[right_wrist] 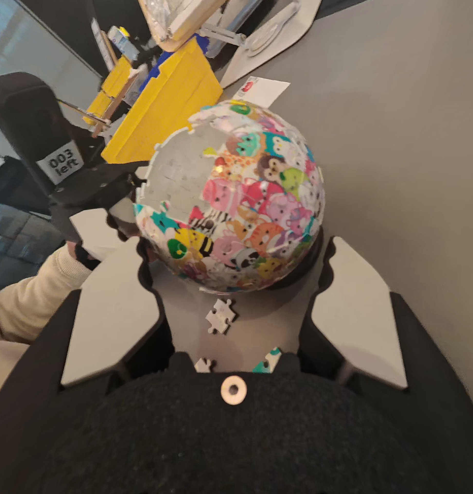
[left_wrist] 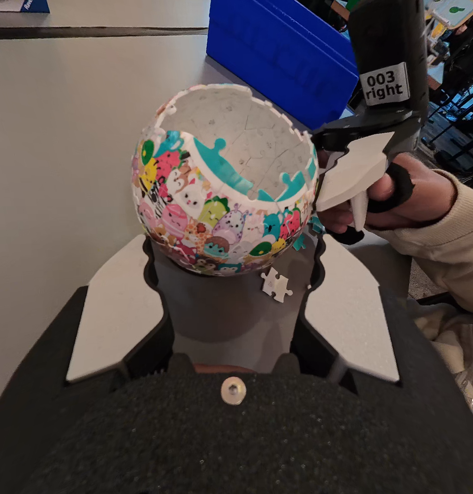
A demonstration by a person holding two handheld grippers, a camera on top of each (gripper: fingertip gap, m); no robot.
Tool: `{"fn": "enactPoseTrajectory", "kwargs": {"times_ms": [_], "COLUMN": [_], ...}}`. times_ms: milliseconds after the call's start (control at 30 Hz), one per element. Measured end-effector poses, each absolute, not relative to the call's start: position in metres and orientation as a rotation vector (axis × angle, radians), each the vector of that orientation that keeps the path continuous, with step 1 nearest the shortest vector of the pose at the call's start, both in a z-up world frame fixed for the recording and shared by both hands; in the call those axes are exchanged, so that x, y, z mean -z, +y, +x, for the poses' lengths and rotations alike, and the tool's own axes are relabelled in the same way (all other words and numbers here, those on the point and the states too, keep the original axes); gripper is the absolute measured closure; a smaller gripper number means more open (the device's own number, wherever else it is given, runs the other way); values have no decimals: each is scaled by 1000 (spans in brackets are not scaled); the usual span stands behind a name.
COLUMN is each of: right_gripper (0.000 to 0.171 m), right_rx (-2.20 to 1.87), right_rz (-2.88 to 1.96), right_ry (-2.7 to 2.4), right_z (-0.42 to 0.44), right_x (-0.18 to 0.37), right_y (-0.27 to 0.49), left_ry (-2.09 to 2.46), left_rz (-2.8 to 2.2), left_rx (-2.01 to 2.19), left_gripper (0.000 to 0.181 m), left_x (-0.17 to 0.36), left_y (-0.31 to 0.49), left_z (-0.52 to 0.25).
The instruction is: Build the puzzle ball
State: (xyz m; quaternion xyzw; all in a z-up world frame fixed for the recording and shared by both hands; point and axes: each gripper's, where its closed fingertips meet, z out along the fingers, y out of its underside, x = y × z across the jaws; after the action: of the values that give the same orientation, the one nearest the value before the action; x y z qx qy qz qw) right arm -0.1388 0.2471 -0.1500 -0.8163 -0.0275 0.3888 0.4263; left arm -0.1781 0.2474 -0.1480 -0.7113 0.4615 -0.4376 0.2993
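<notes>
The puzzle ball (left_wrist: 198,208) is a colourful cartoon-printed sphere on the grey table, with a large jagged opening at its top and a teal inner band showing. My left gripper (left_wrist: 232,240) is open, its fingertips on either side of the ball's lower part. My right gripper (right_wrist: 236,244) is open and stands the same way around the ball (right_wrist: 256,203). In the left wrist view the right gripper (left_wrist: 317,173) has its tips against the ball's right rim. In the right wrist view the left gripper (right_wrist: 128,213) touches the ball's left side. A loose piece (left_wrist: 277,284) lies white side up by the ball.
A blue bin (left_wrist: 278,53) stands behind the ball and a yellow bin (right_wrist: 163,115) beyond it on the other side. A white card (right_wrist: 267,91) lies past the ball. Loose pieces (right_wrist: 220,315) (right_wrist: 267,362) lie near my right gripper. A person's cream sleeve (left_wrist: 430,227) is at the right.
</notes>
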Motion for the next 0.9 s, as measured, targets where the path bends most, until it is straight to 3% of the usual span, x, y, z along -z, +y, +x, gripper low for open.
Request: {"fn": "enactPoseTrajectory", "kwargs": {"times_ms": [400,467,533,700,767,833,900], "right_gripper": [41,48,40,48,37,48,49], "right_rx": [-1007,-1013,-990,-1032,-1030,-998,-976], "right_rz": [-2034,-2021,-2010,-2025,-2009,-2033,-2029], "right_ry": [8,-8,-39,6,-20,-6,-17], "right_z": [-141,-144,-146,-143,-147,-142,-141], "right_x": [151,147,144,148,145,149,147], "right_y": [255,255,254,255,253,254,255], "left_ry": [1236,1241,1243,1252,1253,1248,1251], "left_rz": [-1882,-1884,-1884,-1880,-1881,-1881,-1881], "left_rx": [1159,1149,1158,1146,1150,1157,1147], "left_gripper": [68,68,69,68,68,68,67], "left_x": [149,149,149,149,149,149,149], "left_y": [247,248,247,246,246,246,246], "left_z": [-177,-177,-177,-176,-176,-176,-176]}}
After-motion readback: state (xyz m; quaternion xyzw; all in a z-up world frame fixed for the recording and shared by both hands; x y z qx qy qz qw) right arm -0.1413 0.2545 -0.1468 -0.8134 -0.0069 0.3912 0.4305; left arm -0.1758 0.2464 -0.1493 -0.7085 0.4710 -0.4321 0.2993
